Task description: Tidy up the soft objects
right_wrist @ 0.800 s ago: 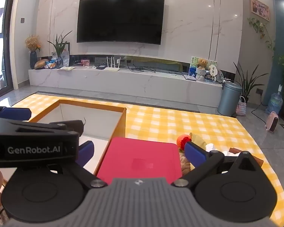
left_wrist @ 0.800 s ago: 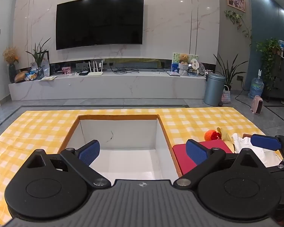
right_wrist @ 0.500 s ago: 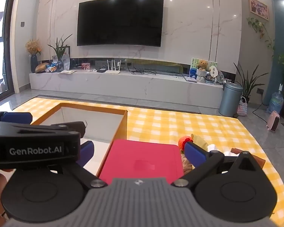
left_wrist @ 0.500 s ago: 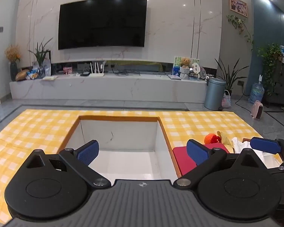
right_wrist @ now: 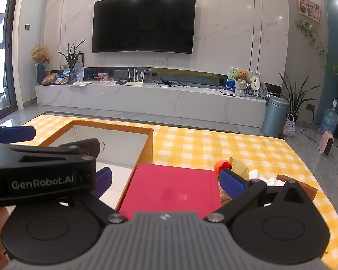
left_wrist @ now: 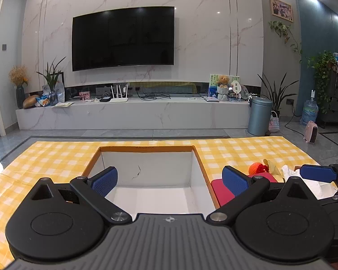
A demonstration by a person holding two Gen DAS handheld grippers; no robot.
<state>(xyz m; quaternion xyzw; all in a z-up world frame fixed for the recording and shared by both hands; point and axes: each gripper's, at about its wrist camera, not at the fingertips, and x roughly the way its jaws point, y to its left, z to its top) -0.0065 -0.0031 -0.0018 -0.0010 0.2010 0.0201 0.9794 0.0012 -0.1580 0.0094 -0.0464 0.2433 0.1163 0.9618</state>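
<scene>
An open cardboard box (left_wrist: 198, 157) with a white inside sits on the yellow checked tablecloth; it also shows in the right wrist view (right_wrist: 146, 148). My left gripper (left_wrist: 170, 181) is open and empty above the box. My right gripper (right_wrist: 166, 183) is open and empty above a flat red pad (right_wrist: 175, 191), which lies right of the box and also shows in the left wrist view (left_wrist: 220, 191). Beyond it lie an orange knitted toy (right_wrist: 222, 165), a yellow cloth (right_wrist: 238, 165), white crumpled fabric (right_wrist: 256, 174) and a brown item (right_wrist: 304, 184).
The table's far edge (left_wrist: 146, 138) runs in front of a grey floor. A marble TV bench (left_wrist: 135, 114) and a grey bin (left_wrist: 259, 117) stand beyond. My left gripper's body (right_wrist: 40, 171) crosses the right wrist view's left side.
Both views have tilted upward a little, so the table and box sit lower in frame. Both grippers stay open and empty.
</scene>
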